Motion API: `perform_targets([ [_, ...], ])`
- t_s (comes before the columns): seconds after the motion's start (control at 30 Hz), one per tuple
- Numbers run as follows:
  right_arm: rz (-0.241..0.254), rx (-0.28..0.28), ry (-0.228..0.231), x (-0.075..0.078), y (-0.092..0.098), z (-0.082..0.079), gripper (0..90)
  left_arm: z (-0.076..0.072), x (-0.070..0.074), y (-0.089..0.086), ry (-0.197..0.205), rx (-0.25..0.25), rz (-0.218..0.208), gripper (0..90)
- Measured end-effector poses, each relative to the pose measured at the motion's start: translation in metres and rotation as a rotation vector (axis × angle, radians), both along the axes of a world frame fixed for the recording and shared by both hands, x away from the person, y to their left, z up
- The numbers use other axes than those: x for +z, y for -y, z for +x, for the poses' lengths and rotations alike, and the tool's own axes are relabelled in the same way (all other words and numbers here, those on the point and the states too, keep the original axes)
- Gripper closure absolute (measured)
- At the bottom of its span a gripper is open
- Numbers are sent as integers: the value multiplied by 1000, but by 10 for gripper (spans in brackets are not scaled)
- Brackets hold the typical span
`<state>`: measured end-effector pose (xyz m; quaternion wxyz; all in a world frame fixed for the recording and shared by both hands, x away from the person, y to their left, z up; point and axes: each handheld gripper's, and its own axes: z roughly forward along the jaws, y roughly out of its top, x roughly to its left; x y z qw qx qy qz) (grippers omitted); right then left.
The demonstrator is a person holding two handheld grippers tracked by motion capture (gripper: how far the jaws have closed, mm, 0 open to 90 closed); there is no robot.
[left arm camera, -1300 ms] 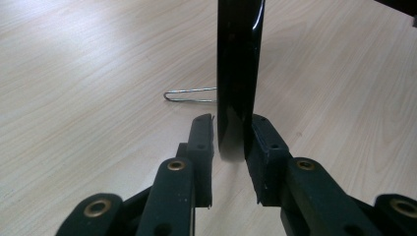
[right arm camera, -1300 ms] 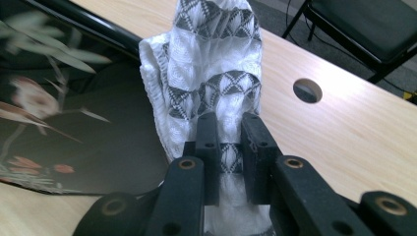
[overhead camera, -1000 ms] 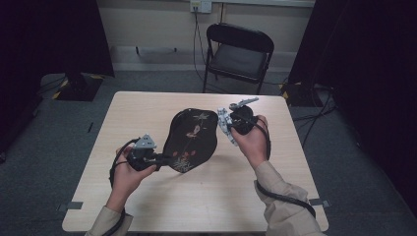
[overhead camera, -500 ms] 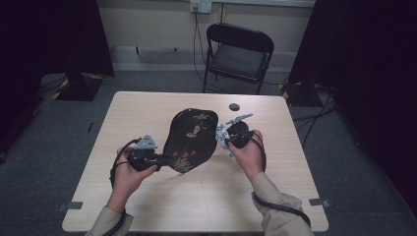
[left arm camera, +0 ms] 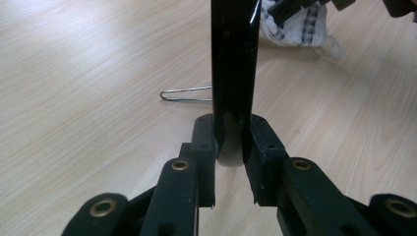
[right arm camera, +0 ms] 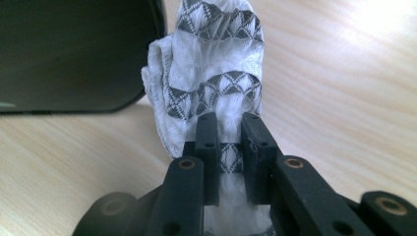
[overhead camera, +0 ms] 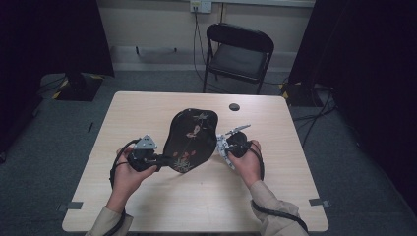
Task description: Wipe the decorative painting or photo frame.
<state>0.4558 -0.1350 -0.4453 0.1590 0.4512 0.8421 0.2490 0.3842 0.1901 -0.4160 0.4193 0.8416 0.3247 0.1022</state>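
Black lacquered tray [overhead camera: 191, 137] with a floral pattern sits at table [overhead camera: 147, 105] centre, tilted up on edge. Left gripper [overhead camera: 156, 158] is clamped narrow on its rim at the tray's 7 o'clock; in the left gripper view the pads pinch the glossy edge [left arm camera: 234, 73], and a thin wire clip [left arm camera: 187, 93] lies flat behind it. Right gripper [overhead camera: 222, 146] pinches a bunched white cloth [right arm camera: 211, 88] with grey triangle weave, soft and crumpled. Change: over the last second the right hand has dropped from above the tray's 2 o'clock to table level at its 4 o'clock, so the cloth now sits just beside the tray edge. Likely lining up a wipe of the tray. Small dark disc [overhead camera: 234, 106] at table 1 o'clock, untouched.
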Motion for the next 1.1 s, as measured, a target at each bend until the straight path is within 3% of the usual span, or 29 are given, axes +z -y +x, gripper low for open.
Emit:
perform_targets([
  [0.17, -19, 20, -19, -9, -1, -5, 800, -1, 0, 1, -5, 1, -7, 760],
  [0.23, -25, 27, -26, -10, -1, -6, 800, 0, 0, 0, 7, -1, 10, 760],
  [0.37, -35, 55, -27, -12, -3, -13, 799, -1, -1, 2, -10, 7, -8, 758],
  [0.6, -42, 101, -20, -13, -3, -26, 797, -2, -3, 0, -31, 14, 6, 738],
  [1.1, 0, 133, -6, -13, 16, -47, 785, -6, -11, -12, -79, 55, 4, 675],
])
